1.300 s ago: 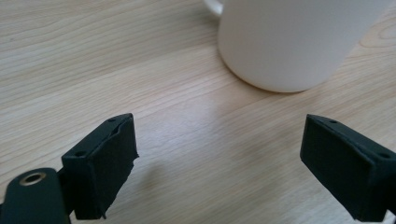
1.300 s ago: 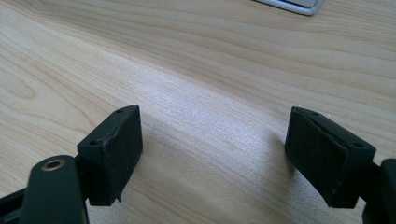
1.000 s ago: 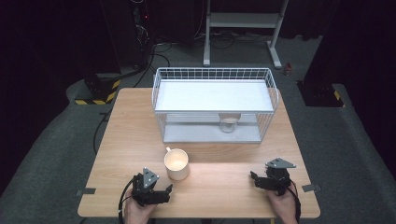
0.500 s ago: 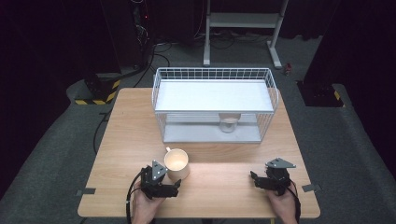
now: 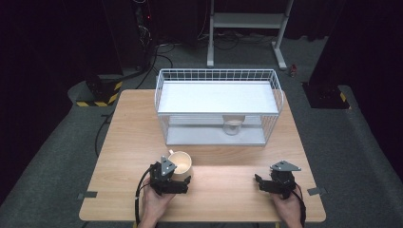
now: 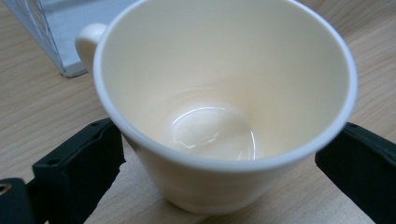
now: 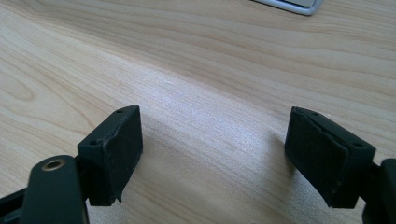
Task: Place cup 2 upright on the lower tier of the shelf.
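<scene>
My left gripper (image 5: 179,181) spreads its jaws around a cream cup (image 5: 180,162) standing upright near the front of the wooden table (image 5: 133,137), not visibly clamped. My right gripper (image 5: 263,183) rests released, well apart, over bare wood.

The cup (image 5: 180,163) is cream, glossy inside with pale highlights at its bottom. The tabletop (image 5: 128,128) is light wood with wavy darker grain. The wire basket (image 5: 217,76) is white, its shelf pale grey. Both grippers, left (image 5: 178,183) and right (image 5: 261,183), are black. The floor (image 5: 52,156) is dark grey carpet, with a yellow-and-black striped block (image 5: 97,100) beyond the tabletop's far left corner.
</scene>
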A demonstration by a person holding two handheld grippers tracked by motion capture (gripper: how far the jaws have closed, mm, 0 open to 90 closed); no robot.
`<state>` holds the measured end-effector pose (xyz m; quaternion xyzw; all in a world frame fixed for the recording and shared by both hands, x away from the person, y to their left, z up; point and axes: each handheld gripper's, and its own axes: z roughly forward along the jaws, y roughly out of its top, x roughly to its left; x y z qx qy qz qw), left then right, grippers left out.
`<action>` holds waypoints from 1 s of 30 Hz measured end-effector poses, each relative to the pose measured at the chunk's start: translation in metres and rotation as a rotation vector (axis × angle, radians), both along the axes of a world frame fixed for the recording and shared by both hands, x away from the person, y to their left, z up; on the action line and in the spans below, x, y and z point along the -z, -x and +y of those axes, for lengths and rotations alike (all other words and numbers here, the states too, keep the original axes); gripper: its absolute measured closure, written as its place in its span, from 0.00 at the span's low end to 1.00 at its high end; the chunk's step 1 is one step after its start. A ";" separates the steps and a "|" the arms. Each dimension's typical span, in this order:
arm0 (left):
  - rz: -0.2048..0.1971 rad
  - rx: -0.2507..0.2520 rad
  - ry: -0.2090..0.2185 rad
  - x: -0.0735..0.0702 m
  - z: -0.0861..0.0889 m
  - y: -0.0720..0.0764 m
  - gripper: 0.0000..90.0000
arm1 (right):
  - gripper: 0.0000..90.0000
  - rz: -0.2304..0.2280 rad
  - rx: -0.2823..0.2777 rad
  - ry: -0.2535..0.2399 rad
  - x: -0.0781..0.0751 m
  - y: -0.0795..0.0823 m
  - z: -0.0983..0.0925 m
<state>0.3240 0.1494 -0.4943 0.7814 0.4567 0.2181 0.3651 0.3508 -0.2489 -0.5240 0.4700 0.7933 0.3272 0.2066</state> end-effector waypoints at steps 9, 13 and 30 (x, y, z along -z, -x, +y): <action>-0.012 -0.004 0.006 -0.002 -0.002 -0.008 0.06 | 0.21 0.001 0.002 0.000 0.000 0.000 0.000; -0.006 -0.006 -0.005 -0.001 -0.006 -0.010 0.09 | 0.21 0.001 0.003 0.000 0.000 0.000 0.000; -0.021 -0.016 0.000 -0.001 -0.006 -0.008 0.10 | 0.21 -0.002 0.000 0.001 0.000 0.000 0.000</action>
